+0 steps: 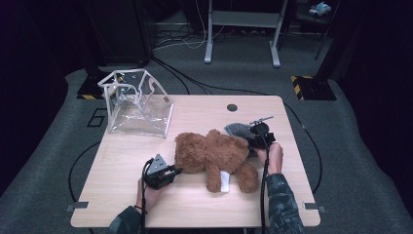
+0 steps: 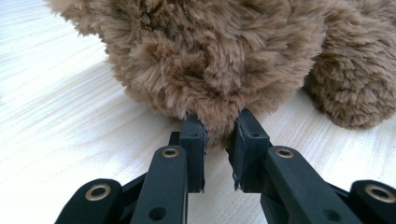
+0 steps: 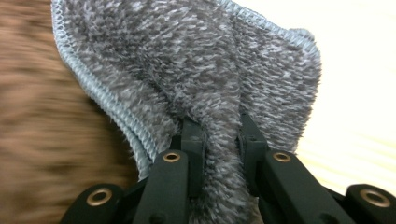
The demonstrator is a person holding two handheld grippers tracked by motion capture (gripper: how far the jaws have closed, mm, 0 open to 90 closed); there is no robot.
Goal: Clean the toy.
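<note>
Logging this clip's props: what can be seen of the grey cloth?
The grey cloth is a small fuzzy piece, mottled grey and white, with a pale blue stitched edge. It is bunched into a fold that the right gripper pinches between its shut jaws. It sits beside the brown teddy bear, near the table's right side; whether it touches the bear is unclear.

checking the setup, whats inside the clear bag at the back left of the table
Through the clear bag the high view shows only its own white trim and folds, nothing solid inside. Its far bottom corner is blurred by glare, so something small or flat there cannot be ruled out.
</note>
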